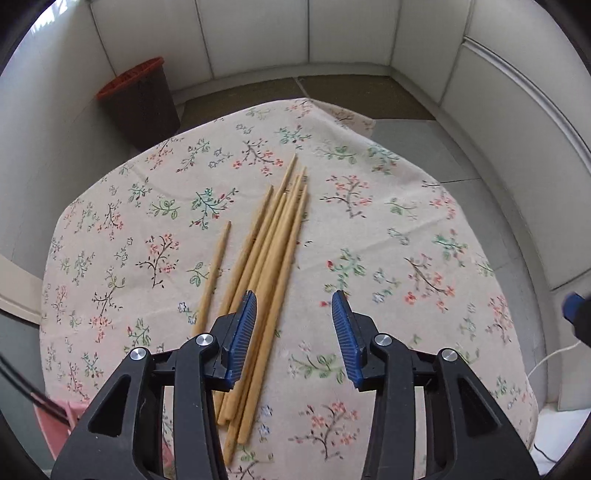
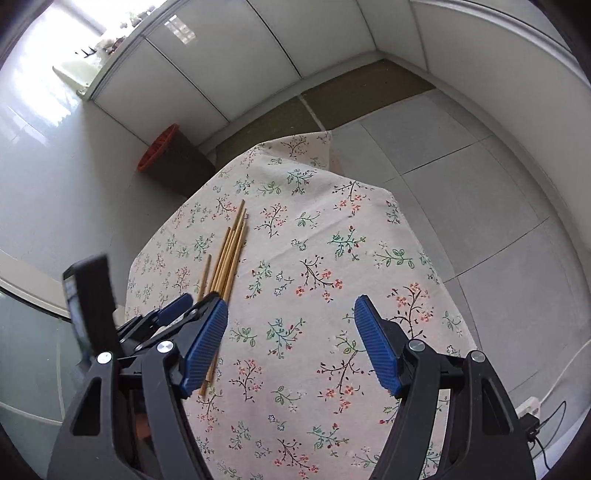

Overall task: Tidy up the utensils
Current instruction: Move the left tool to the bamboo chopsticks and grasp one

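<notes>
While both tools hang above the floral tablecloth, neither one grips anything. Nearest the left camera, the left hand-held gripper has its blue-padded fingers spread wide apart, and the left finger crosses in front of the chopsticks; whether it touches them cannot be told. The right hand-held gripper is likewise spread wide, over bare cloth to the right of the bundle.

The chopsticks lie flat on the cloth-covered worktop, a loose bundle of light wooden sticks running away from the cameras with thin tips at the far end. One chopstick lies apart, just left of the bundle.

Farther off, beyond the worktop's far left edge, a dark bin with an orange rim stands on the floor against white cabinet panels. Grey floor tiles stretch to the right.
</notes>
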`<action>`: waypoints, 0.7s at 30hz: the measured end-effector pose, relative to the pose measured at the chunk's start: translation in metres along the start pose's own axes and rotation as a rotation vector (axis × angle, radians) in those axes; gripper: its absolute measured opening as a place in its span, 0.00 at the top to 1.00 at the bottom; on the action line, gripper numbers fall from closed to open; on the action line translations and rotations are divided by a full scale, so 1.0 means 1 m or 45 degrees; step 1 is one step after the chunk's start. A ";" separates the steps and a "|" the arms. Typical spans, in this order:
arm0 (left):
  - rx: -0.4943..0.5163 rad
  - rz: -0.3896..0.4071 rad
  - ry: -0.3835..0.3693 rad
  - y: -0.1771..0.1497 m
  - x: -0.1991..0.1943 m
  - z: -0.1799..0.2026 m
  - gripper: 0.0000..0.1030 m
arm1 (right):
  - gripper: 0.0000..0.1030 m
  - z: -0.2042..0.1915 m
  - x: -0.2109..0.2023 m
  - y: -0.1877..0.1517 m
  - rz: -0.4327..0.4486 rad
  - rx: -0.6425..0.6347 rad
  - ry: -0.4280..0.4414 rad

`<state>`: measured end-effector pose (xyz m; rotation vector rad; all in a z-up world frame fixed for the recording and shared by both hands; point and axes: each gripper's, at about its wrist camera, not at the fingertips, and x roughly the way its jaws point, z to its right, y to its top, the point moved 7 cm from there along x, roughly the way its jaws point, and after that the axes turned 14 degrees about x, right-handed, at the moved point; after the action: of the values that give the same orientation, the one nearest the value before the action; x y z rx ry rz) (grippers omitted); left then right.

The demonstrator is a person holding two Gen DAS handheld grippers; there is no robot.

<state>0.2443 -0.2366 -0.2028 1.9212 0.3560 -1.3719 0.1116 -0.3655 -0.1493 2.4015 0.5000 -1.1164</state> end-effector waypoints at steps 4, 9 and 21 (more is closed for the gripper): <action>-0.009 -0.035 0.019 0.011 0.023 -0.013 0.60 | 0.32 -0.006 -0.007 0.003 0.007 -0.028 0.041; -0.001 -0.113 0.025 0.010 0.045 -0.022 0.69 | 0.32 -0.009 -0.006 0.004 -0.009 -0.048 0.067; -0.030 -0.089 -0.147 -0.017 0.028 -0.003 0.94 | 0.32 -0.010 0.003 0.002 -0.035 -0.060 0.056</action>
<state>0.2474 -0.2281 -0.2348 1.8164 0.3846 -1.5102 0.1202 -0.3614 -0.1455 2.3895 0.5694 -1.0533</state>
